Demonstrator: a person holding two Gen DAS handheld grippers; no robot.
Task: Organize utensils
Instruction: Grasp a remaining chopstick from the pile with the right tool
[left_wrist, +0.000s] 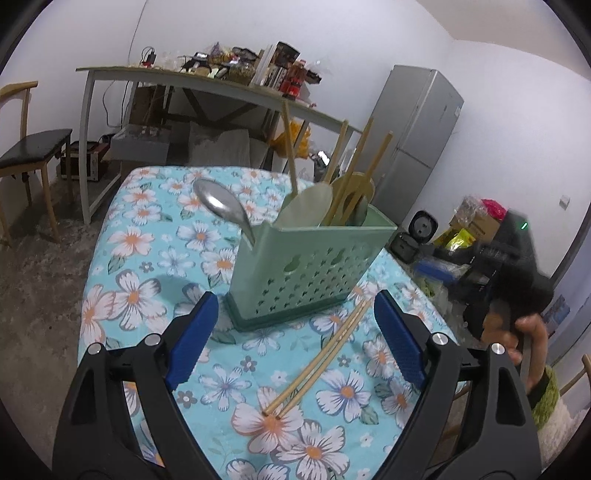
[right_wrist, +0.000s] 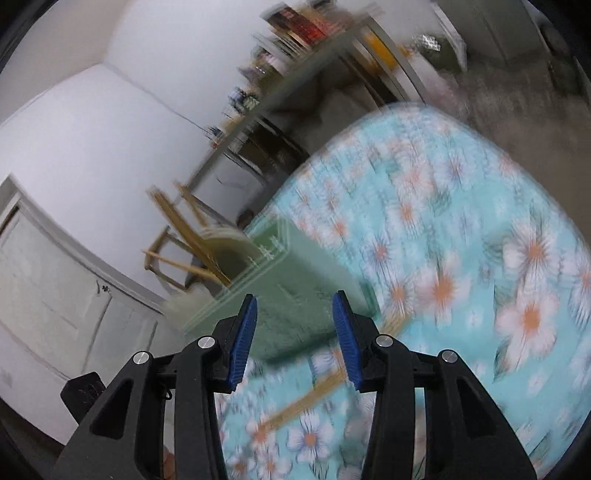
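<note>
You see holder standing on worktop | spoon, chopsticks inside holder | loose chopstick pair lying on worktop before holder

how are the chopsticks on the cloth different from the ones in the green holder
The loose chopsticks lie flat on the floral tablecloth, between the open fingers of the left gripper; the chopsticks in the holder stand steeply, leaning out of the green holder. The loose ones are a pair lying close side by side; the stored ones fan apart and share the holder with a metal spoon. Both sets are plain, light wood-coloured sticks.
</note>
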